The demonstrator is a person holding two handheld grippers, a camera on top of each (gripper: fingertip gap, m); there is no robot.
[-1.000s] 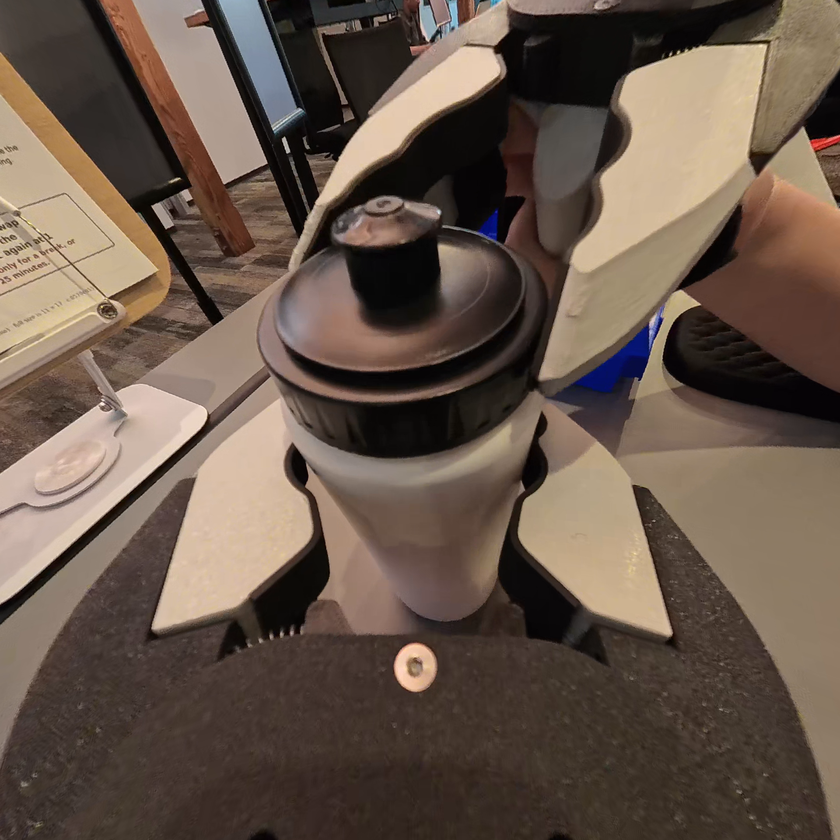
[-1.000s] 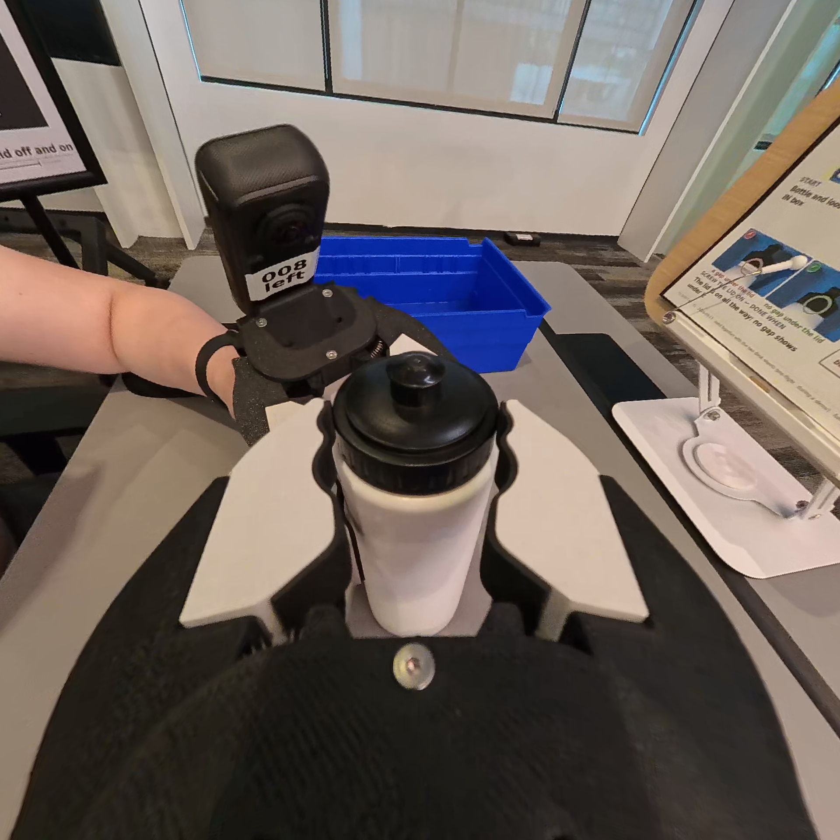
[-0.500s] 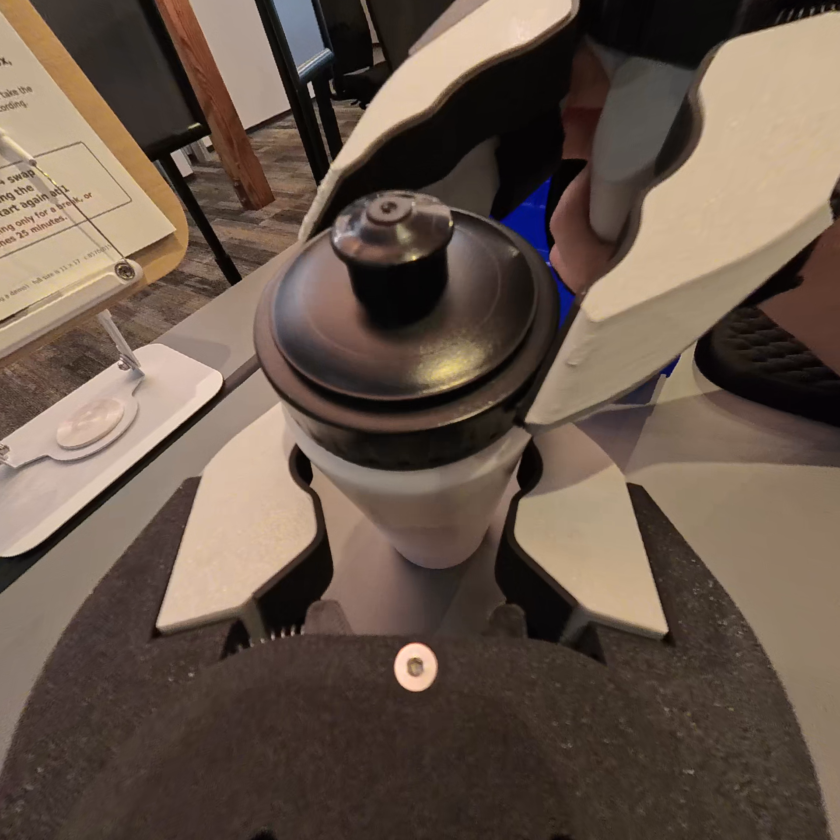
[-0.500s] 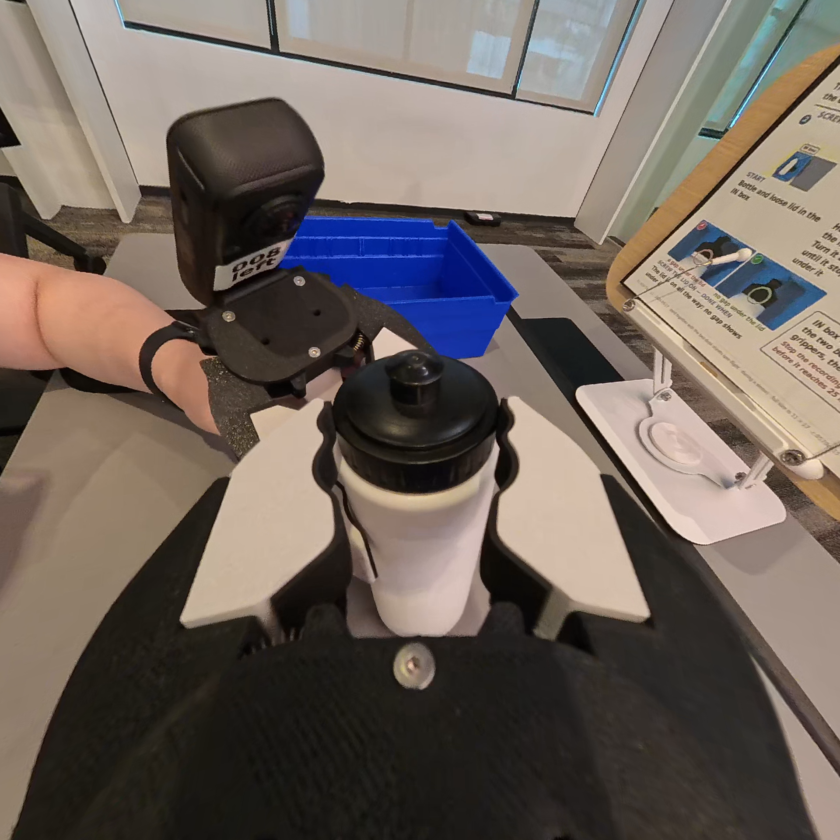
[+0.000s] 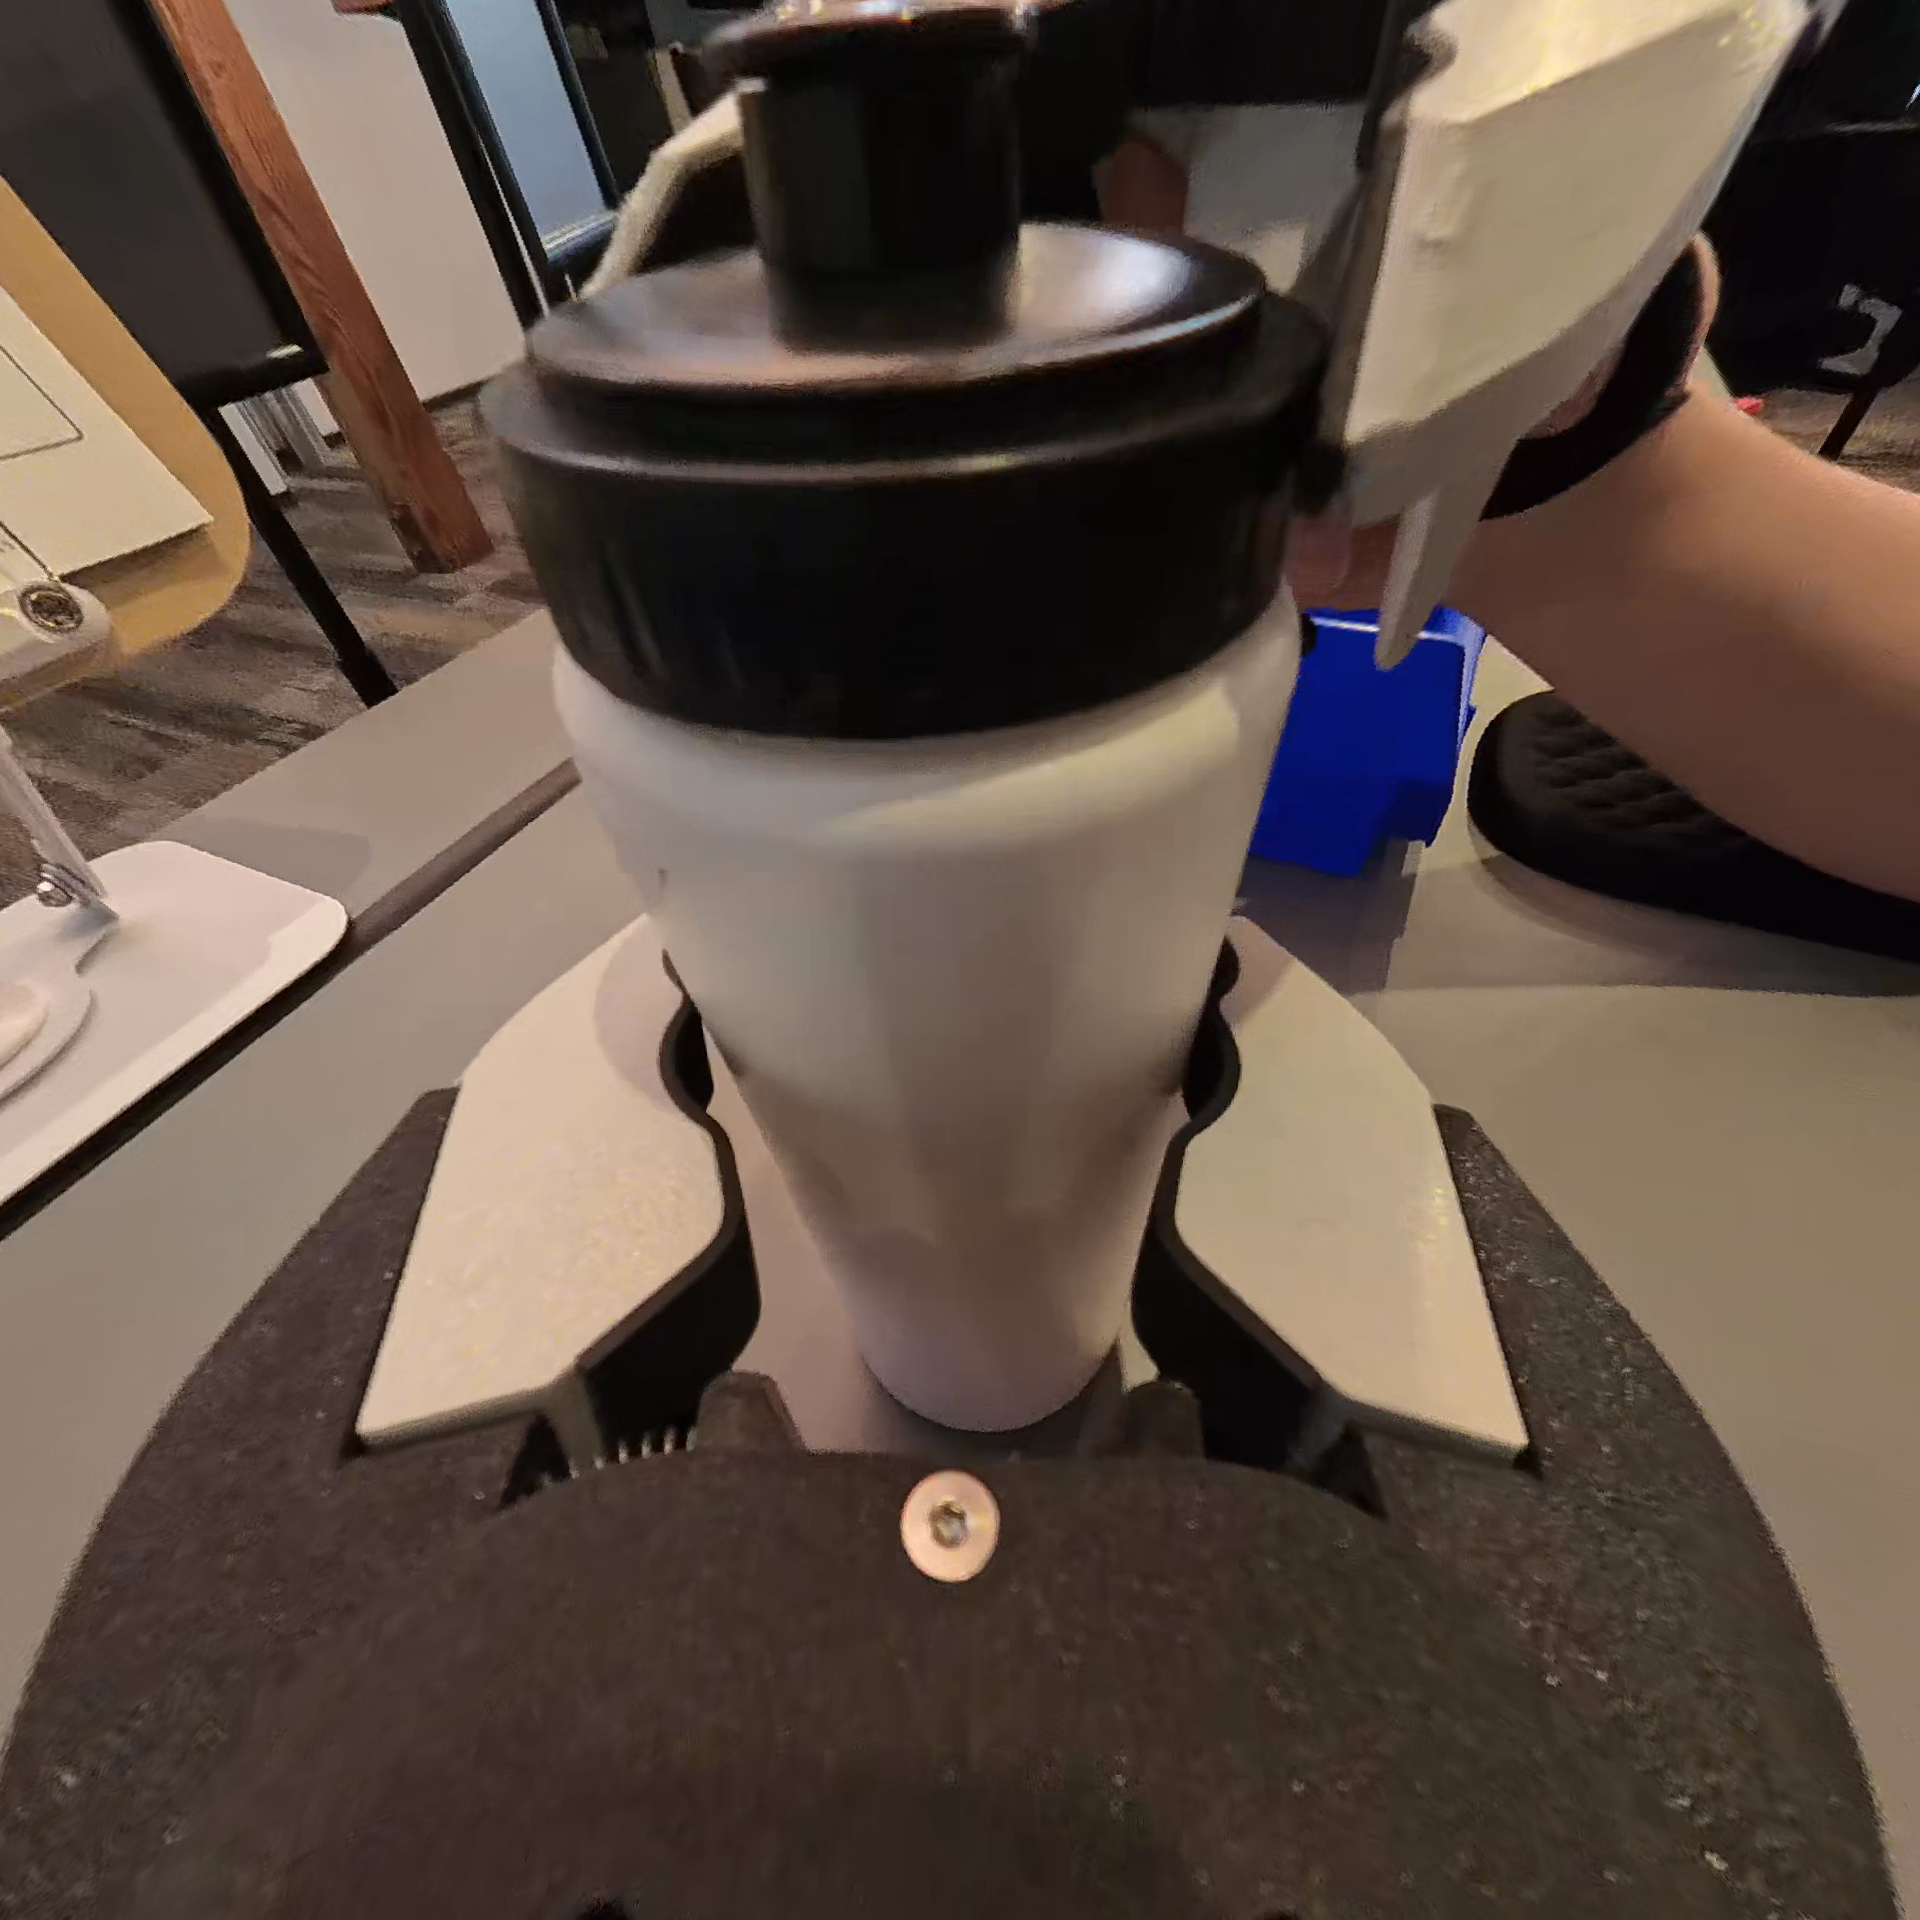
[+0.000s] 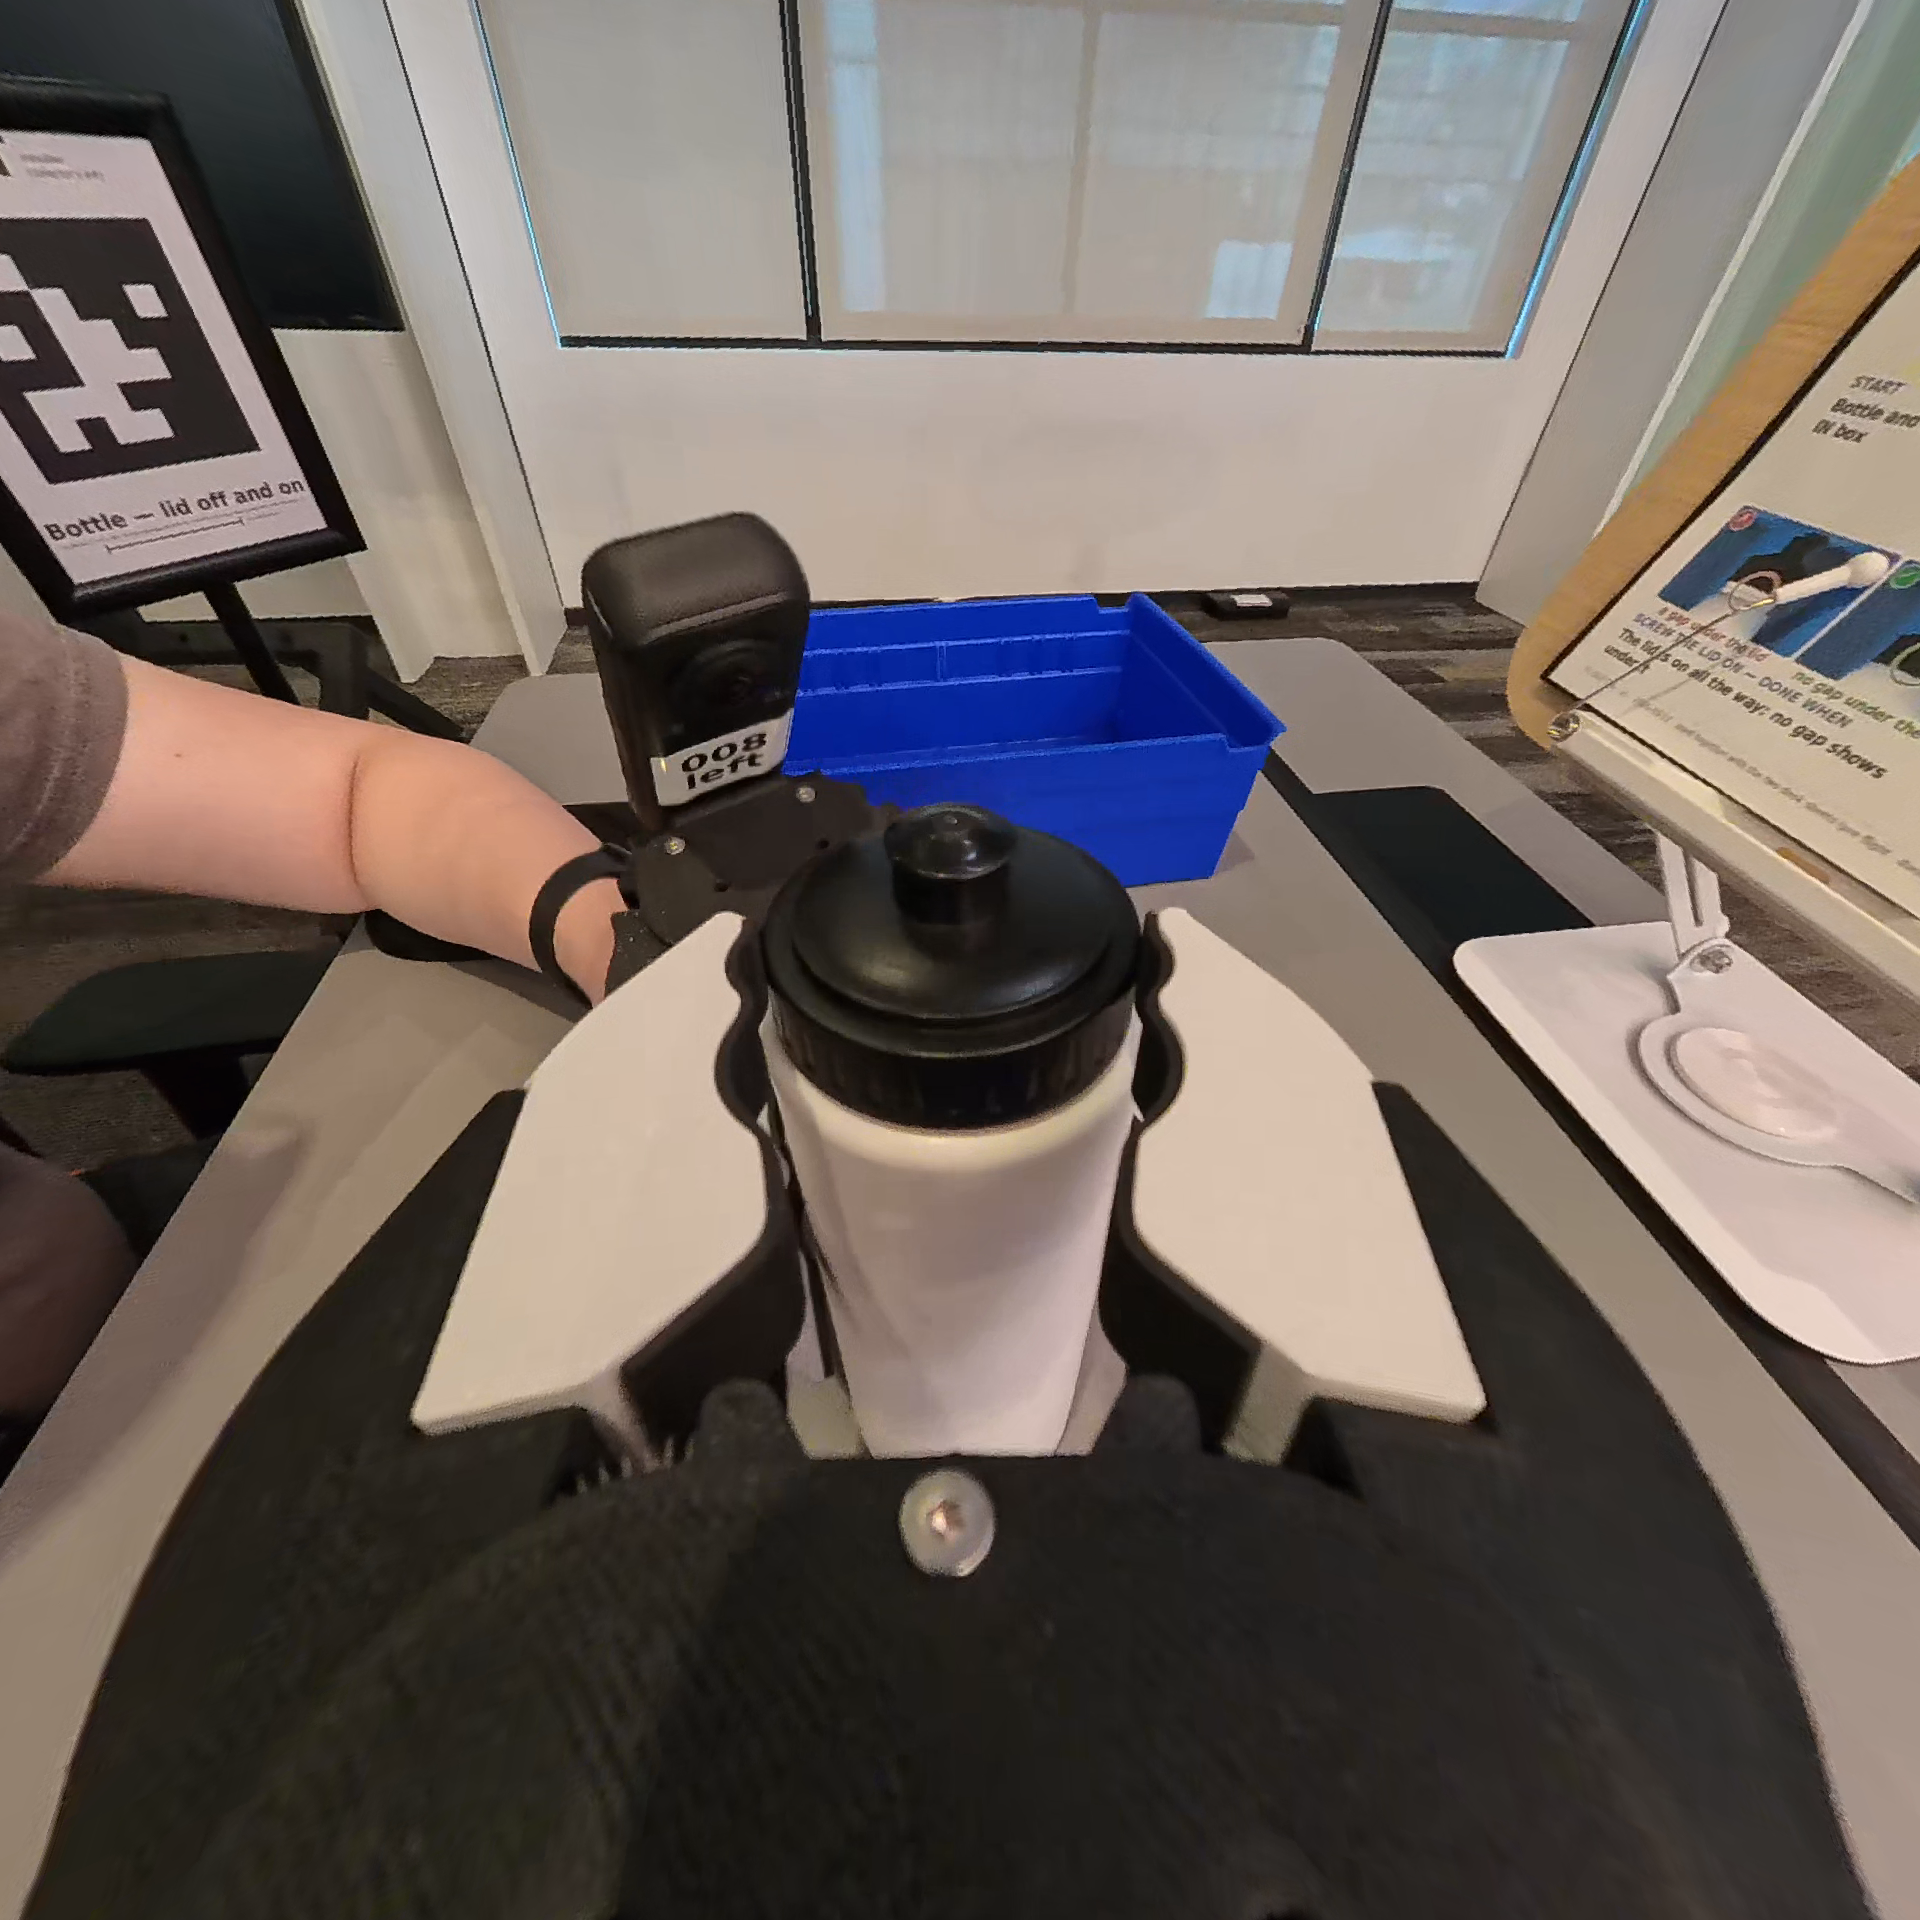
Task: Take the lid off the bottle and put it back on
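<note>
Gripping the black ribbed screw lid point(image 6: 951, 997) with the right gripper point(image 6: 951, 1023) | left gripper point(image 5: 951, 1049) pinching the white plastic bottle point(image 5: 935, 1039) low on its body, upright above the grey table point(image 6: 343, 1049) | risk: the low hold may let the bottle twist along with the lid, or tilt.

Both grippers closed, facing each other.
Left gripper point(image 5: 951, 1049) clamps low; right gripper point(image 6: 951, 997) clamps higher. Bare forearms point(image 6: 343, 821) extend sideways.
</note>
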